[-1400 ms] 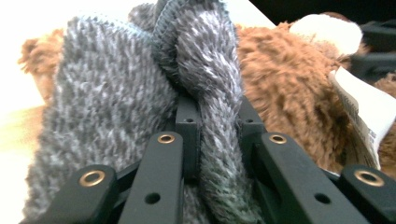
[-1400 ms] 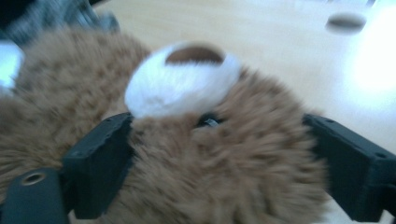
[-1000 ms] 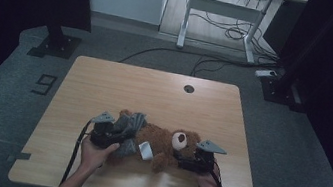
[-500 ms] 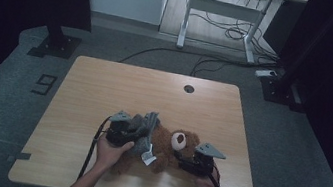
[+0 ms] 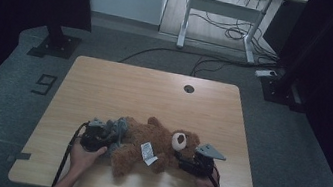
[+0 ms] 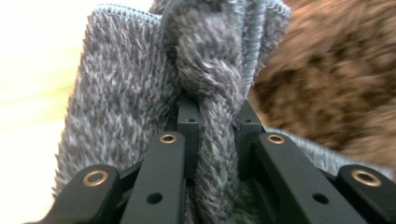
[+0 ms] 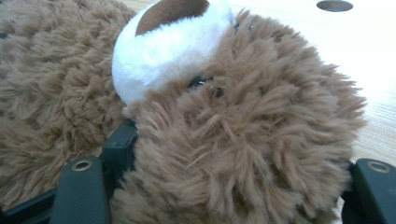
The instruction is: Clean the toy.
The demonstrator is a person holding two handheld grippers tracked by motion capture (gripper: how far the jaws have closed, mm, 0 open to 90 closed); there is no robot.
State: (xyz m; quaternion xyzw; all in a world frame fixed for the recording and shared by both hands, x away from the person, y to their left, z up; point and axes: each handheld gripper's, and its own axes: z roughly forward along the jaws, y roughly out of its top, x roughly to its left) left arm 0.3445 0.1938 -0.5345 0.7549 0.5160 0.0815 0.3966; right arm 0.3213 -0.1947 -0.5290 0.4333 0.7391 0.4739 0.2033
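Observation:
A brown teddy bear (image 5: 146, 143) lies on its back across the front of the wooden table (image 5: 154, 91), head to the right, with a white tag (image 5: 147, 152) on its belly. A grey knit garment (image 5: 116, 128) bunches at its left end. My left gripper (image 5: 107, 139) is shut on a twisted fold of this grey knit (image 6: 126, 93), with brown fur (image 6: 327, 84) just beyond. My right gripper (image 5: 183, 159) has just been closing, and the bear's head (image 7: 243, 130) now sits squeezed between its jaws, below the white muzzle (image 7: 163, 51).
A round cable hole (image 5: 189, 88) sits near the table's far edge. The far half of the tabletop is bare wood. Beyond the table stand a white desk frame (image 5: 220, 11), loose floor cables and dark stands.
The left gripper, raised over the bear with the grey knit half a second ago, has come down and to the left. The right hand has stayed at the bear's head.

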